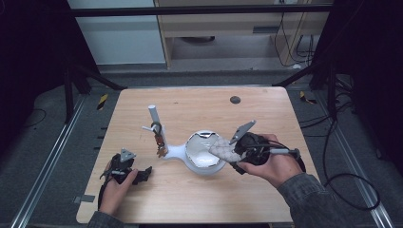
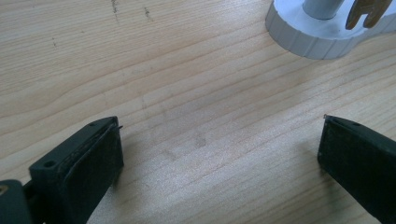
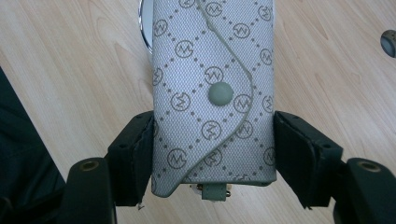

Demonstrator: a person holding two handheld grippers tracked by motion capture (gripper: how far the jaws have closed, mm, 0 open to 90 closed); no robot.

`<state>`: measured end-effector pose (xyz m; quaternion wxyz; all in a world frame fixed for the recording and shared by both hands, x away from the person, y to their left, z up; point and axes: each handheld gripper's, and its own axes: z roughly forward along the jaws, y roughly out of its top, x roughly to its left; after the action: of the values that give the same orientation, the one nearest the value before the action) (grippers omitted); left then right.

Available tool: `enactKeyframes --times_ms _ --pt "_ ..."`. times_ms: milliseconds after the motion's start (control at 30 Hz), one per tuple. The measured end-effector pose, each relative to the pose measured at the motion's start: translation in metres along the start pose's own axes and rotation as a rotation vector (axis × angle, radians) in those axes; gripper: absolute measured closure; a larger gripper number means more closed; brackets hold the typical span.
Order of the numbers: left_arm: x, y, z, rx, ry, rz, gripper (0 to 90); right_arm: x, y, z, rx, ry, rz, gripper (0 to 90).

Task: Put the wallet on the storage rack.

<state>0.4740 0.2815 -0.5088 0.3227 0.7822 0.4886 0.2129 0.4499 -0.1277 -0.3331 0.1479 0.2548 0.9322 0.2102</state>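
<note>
A grey fabric pouch (image 1: pixel 222 150) with a diamond print and a snap button (image 3: pixel 219 93) lies tilted, its far end over a white dish (image 1: pixel 192 142). My right gripper (image 1: pixel 235 157) is shut on the pouch (image 3: pixel 212 70), and its pads press on the two long sides near the end that faces me. The dish is joined to a white stand with an upright post (image 1: pixel 154 116), where a bunch of keys (image 1: pixel 160 142) hangs. My left gripper (image 1: pixel 145 174) rests low at the front left of the table. Its jaws (image 2: pixel 219 140) stand wide open over bare wood, and the stand's round base (image 2: pixel 308 37) lies just beyond them.
The wooden table (image 1: pixel 142 204) has bare room at the front and the back. A small dark disc (image 1: pixel 235 99) sits near the far edge. Black frame bars and cables run round the table on the floor.
</note>
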Motion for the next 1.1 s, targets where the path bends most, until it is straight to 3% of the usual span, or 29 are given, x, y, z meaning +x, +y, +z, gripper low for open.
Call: enactKeyframes --times_ms 567,1100 --pt "0.000 0.000 0.000 0.001 -0.001 0.000 0.0 0.008 0.013 0.012 0.018 0.023 -0.026 32.8" --pt "0.000 0.000 0.000 0.000 -0.002 0.003 0.0 0.009 0.033 0.045 0.083 0.055 -0.038 32.8"
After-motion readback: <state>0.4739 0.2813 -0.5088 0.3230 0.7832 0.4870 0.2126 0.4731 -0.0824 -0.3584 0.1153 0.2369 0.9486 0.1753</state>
